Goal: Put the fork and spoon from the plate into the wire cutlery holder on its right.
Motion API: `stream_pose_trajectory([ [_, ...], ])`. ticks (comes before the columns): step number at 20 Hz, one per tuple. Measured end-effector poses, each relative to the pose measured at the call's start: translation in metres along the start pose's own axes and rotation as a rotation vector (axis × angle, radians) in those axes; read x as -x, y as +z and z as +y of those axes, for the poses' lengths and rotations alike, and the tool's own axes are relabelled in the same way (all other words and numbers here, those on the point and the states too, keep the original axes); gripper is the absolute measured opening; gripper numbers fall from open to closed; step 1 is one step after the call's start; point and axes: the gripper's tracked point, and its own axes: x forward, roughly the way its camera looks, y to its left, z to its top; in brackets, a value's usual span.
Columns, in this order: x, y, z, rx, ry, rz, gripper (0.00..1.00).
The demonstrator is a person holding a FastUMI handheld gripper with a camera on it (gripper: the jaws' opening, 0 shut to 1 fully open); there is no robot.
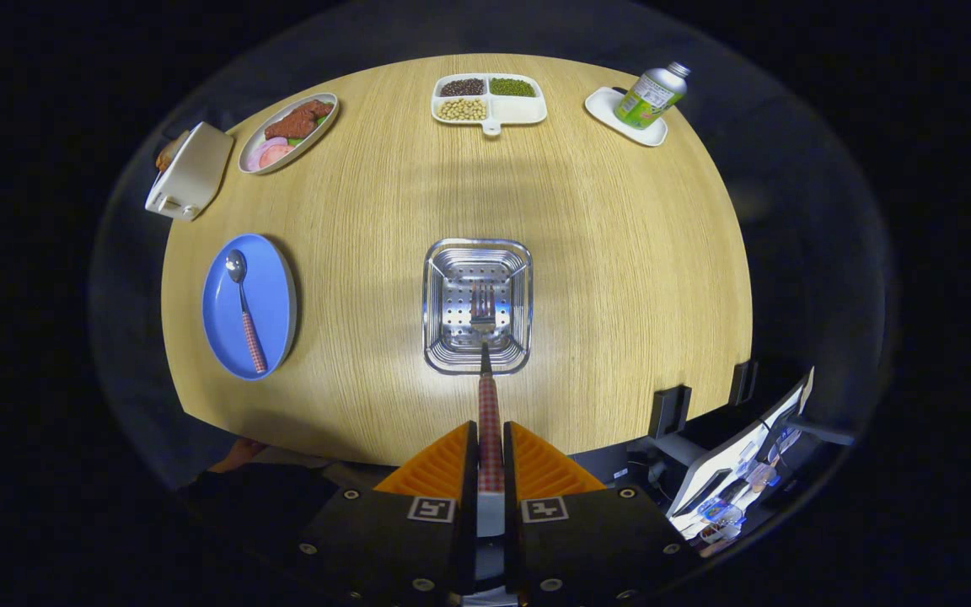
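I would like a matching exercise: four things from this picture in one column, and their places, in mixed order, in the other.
1. fork
2. spoon
3. green bottle
4. beans

a. on the blue plate
b. in a divided white dish
c. held by the hand-held gripper, tines over the wire cutlery holder
d. on a small white tray

Pairs: 1-c, 2-a, 3-d, 4-b

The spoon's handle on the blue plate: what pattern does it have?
Red-and-white check, seen in the gripper view on the metal spoon's handle.
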Motion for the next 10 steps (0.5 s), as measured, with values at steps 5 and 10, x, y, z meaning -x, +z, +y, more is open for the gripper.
stream_pose_trajectory([
  [5, -0.007, 0.029, -0.005, 0.007, -0.006, -0.078, 0.14],
  [10, 0.002, 0.045, 0.014, -0.016, 0.044, -0.154, 0.14],
])
